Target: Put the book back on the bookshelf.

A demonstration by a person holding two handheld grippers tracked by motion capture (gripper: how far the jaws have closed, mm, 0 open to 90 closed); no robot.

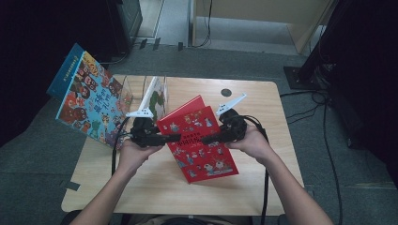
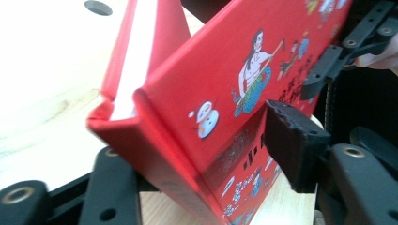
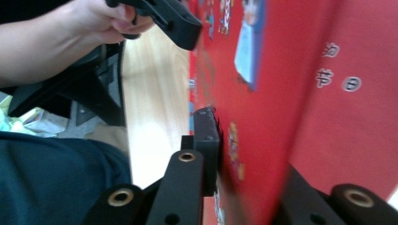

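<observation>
Red picture book point(image 1: 199, 140): held tilted above the wooden table point(image 1: 263, 187), between both grippers. Right gripper point(image 1: 210, 137): clamped on the book's right edge, cover pinched between its jaws. Left gripper point(image 1: 174, 138): at the book's left edge, jaws astride the spine corner; whether the pads press cannot be told. Blue picture book point(image 1: 87, 96): well left of the left gripper, standing tilted.
</observation>
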